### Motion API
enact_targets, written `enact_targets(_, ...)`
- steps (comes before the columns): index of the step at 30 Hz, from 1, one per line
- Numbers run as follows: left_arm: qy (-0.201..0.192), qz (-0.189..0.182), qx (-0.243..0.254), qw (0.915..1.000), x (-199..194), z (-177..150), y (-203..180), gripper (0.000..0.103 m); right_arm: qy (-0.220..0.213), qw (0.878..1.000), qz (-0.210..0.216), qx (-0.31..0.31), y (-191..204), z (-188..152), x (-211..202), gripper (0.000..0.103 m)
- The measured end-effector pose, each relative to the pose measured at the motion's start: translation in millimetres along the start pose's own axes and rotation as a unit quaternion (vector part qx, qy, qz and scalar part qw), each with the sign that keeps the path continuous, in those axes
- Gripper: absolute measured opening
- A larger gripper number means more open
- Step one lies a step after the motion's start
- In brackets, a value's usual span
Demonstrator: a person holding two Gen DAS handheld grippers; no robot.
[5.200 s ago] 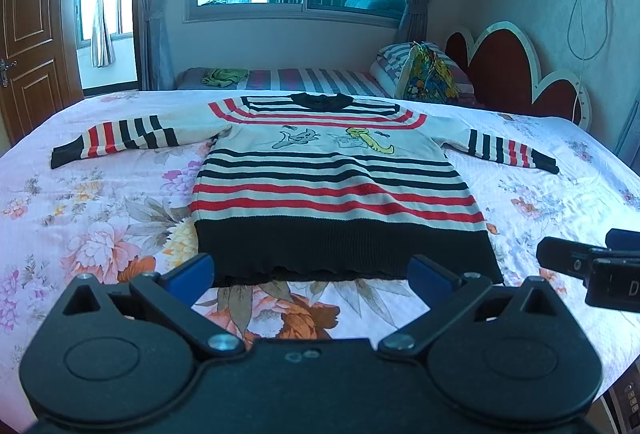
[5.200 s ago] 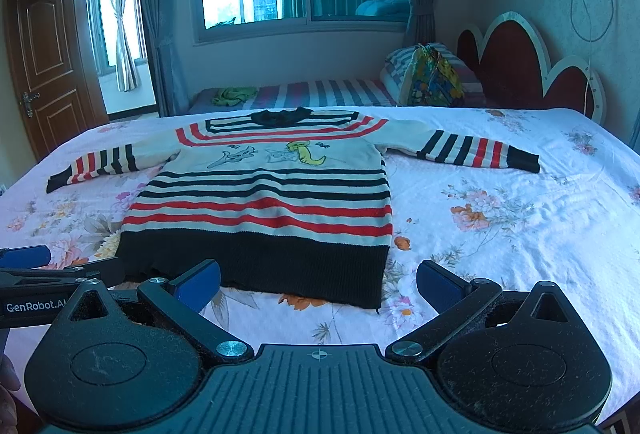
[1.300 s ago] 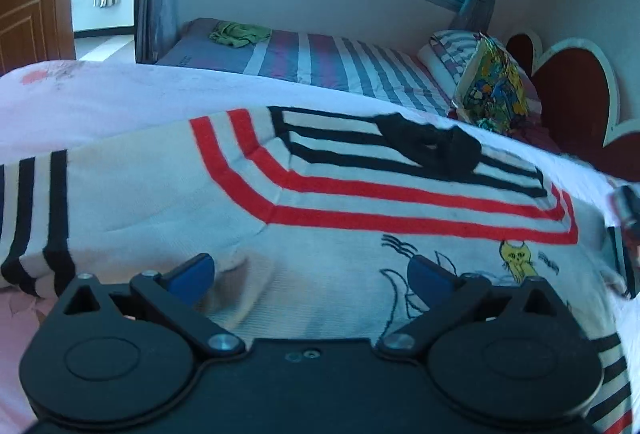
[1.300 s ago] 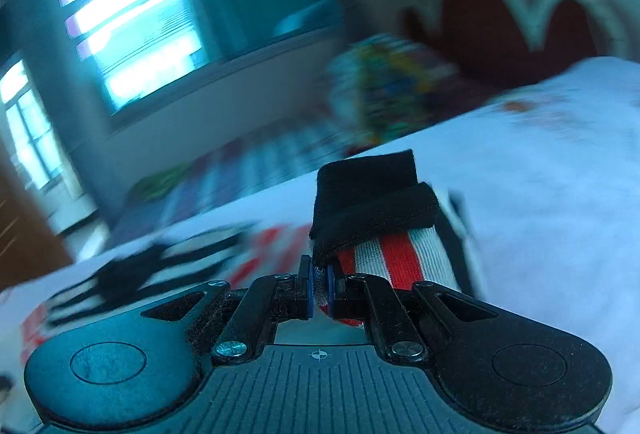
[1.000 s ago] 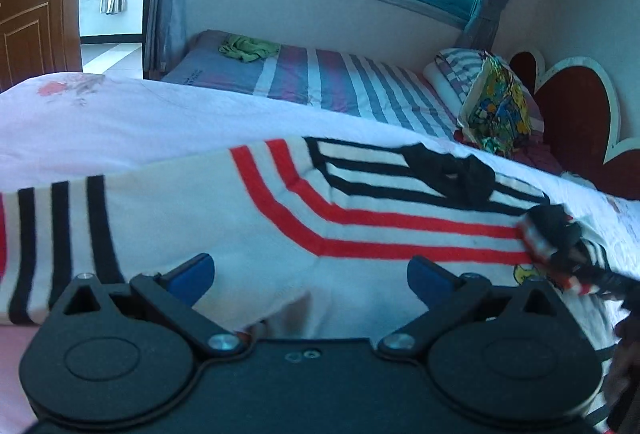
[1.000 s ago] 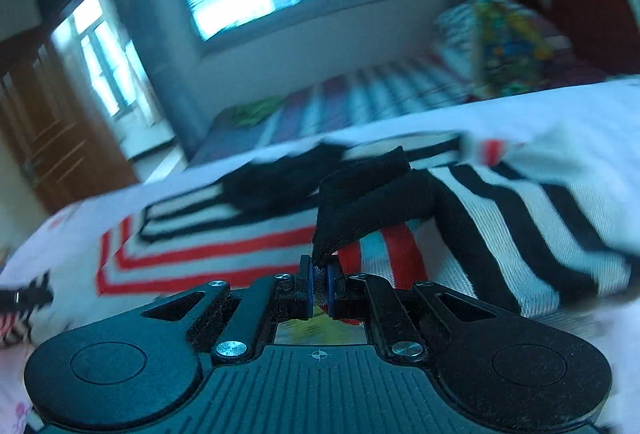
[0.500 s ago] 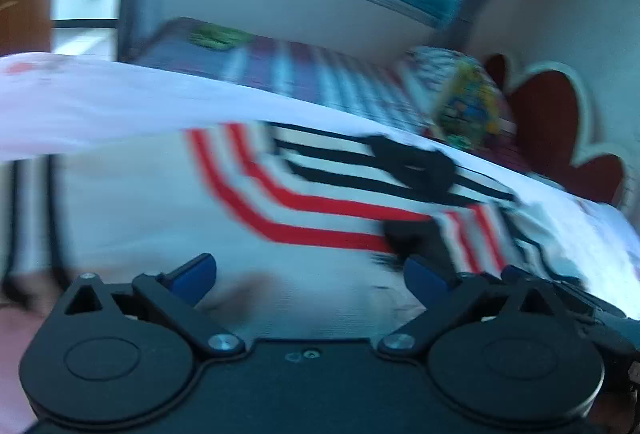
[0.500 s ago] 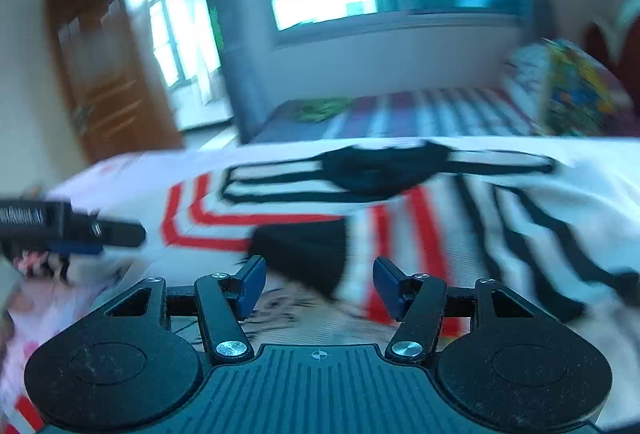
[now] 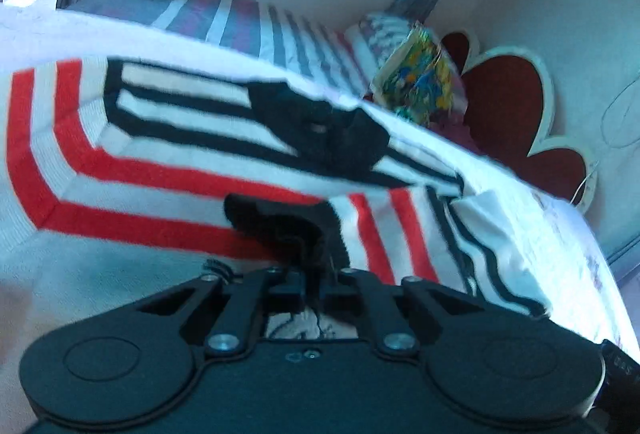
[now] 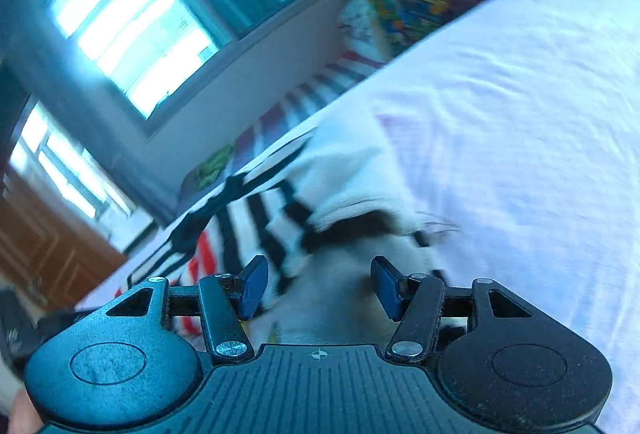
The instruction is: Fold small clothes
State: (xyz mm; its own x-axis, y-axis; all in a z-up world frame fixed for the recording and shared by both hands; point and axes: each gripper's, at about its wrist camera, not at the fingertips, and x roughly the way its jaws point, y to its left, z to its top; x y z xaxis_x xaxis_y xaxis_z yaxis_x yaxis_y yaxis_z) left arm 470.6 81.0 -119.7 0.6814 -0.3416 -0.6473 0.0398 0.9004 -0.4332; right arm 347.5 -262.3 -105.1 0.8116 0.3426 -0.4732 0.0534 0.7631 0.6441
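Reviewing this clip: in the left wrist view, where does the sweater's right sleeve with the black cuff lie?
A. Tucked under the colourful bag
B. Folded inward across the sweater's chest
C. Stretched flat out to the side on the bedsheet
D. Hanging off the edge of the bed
B: the black cuff and its red stripes lie over the striped sweater, just below the collar, right in front of the shut left gripper.

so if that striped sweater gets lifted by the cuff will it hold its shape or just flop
Probably flop: the striped sweater is soft knit, and its folded sleeve already drapes limply. Likely light, since it lies flat on the bed. The left gripper, shut on the black cuff, should hold without slipping.
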Motion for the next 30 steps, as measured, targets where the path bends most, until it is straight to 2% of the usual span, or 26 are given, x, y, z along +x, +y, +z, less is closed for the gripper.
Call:
enact_targets(2, -0.009, 0.014, 0.021, 0.9996, -10, -2, 0, 0.005, -0.004, 0.999, 0.014, 0.038, -12, 8, -4, 0.058)
enact_targets(5, -0.014, 0.024, 0.023, 0.9993, -19, -2, 8, 0.005, -0.003, 0.995, 0.040, 0.094, -30, 19, -4, 0.058)
enact_targets(12, -0.014, 0.032, 0.010, 0.9993, -24, -1, 24, 0.005, 0.002, 0.983, 0.072, 0.170, -60, 43, 0, 0.056)
enact_targets(13, -0.015, 0.033, 0.008, 0.9993, -24, -2, 25, 0.005, 0.003, 0.983, 0.068, 0.168, -60, 44, 2, 0.037)
enact_targets(14, -0.016, 0.034, 0.007, 0.9993, -23, -2, 25, 0.005, 0.006, 0.985, 0.059, 0.161, -59, 47, 4, 0.010)
enact_targets(15, -0.020, 0.034, 0.007, 0.9992, -24, -2, 24, 0.005, 0.009, 0.988, 0.045, 0.148, -58, 49, 4, 0.007)
enact_targets(19, -0.030, 0.036, 0.020, 0.9987, -30, -6, 19, 0.005, -0.007, 0.995, 0.023, 0.096, -49, 51, -5, 0.006)
enact_targets(22, -0.024, 0.049, 0.017, 0.9984, -20, -12, 21, 0.005, 0.014, 0.997, -0.004, 0.075, -48, 33, -1, 0.005)
enact_targets(28, -0.023, 0.061, 0.034, 0.9973, -22, -11, 18, 0.005, 0.011, 0.999, -0.007, 0.042, -39, 24, 2, 0.005)
enact_targets(30, -0.020, 0.055, 0.021, 0.9980, -21, -11, 23, 0.011, 0.019, 0.999, -0.001, 0.037, -41, 23, 8, 0.005)
